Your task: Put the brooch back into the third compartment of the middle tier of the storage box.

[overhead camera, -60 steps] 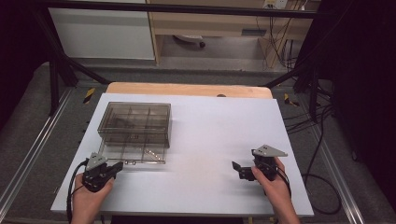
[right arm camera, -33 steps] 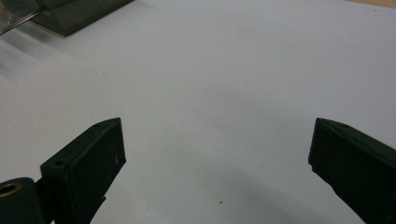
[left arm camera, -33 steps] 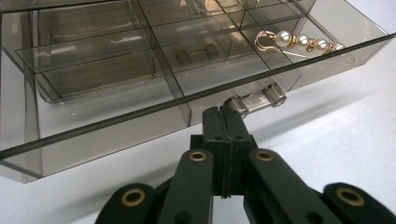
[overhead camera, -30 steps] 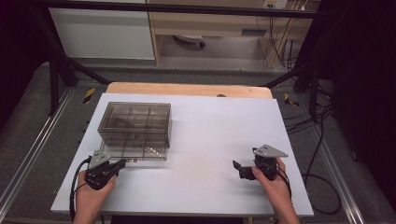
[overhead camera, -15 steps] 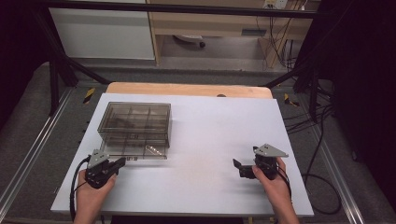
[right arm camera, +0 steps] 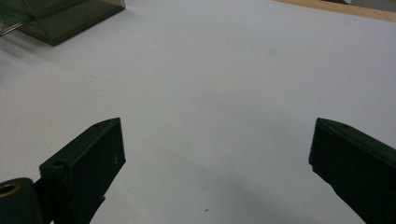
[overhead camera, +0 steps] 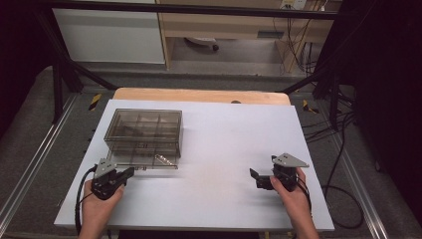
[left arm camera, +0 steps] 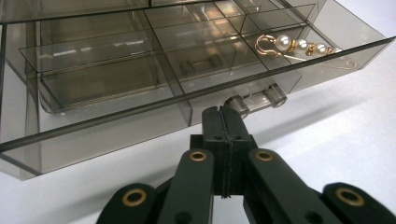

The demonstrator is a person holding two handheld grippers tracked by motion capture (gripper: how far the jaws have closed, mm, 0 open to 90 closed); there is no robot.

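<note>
Now, step: drawer of the smoky clear box is being drawn out toward the desk's near edge; it stands partly out
Box: sits on the white desk in its left half, back from the near edge, drawer front facing the person
Drawer: bottom tier, divided into compartments, most of them bare
Handle: small clear tab at the middle of the drawer front
Left gripper: jaws clenched together with the tips right at the tab; they seem to pinch its edge, though the bite itself is hard to make out; near the desk's near-left corner in the high view
Jewellery: a pearl and gold-wire piece lies in a front compartment, to the right in the left gripper view
Right gripper: jaws spread wide, nothing between them, over bare desk; near the near-right corner in the high view, well apart from the box
Next move, judged: a straight, level pull on the tab until the pearl compartment is clear of the box, without dragging the light box along
Then: the free right gripper would be the one to reach in for the pearls
</note>
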